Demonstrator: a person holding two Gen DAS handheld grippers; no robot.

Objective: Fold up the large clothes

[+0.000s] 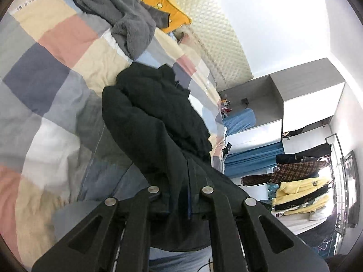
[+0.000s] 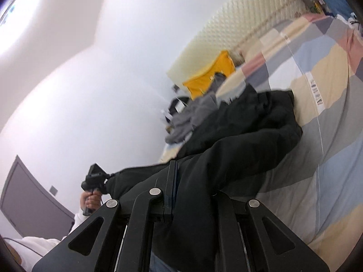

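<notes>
Black coat (image 1: pixel 158 122), big puffy thing, hung up off the bed between both tongs, lower part still bunched on the checked duvet (image 1: pixel 52 72). Left gripper (image 1: pixel 181 195) clamped tight on one edge of it, fabric draped over the fingers and down past them. Right gripper (image 2: pixel 174 195) same deal, jaws pinched on another edge, cloth spilling over the right side of the tool. Also visible from the right wrist view: the left hand (image 2: pixel 89 200) wrapped round its tool handle, white sleeve (image 2: pixel 40 244) below it.

Around that: grey fleece garment (image 1: pixel 118 15) crumpled further up the bed, touching a yellow cushion (image 1: pixel 156 0) propped against the cream quilted headboard (image 1: pixel 217 29). Duvet in pastel squares, pink, cream, grey, blue. Plain white wall (image 2: pixel 90 90) beside the bed. Off to the side a grey wardrobe (image 1: pixel 301 90), blue curtain (image 1: pixel 251 161), and a clothes rack (image 1: pixel 304 181) loaded with yellow, dark and checked stuff.

Printed strip with lettering on the duvet (image 2: pixel 317 93), too blurry to read.
</notes>
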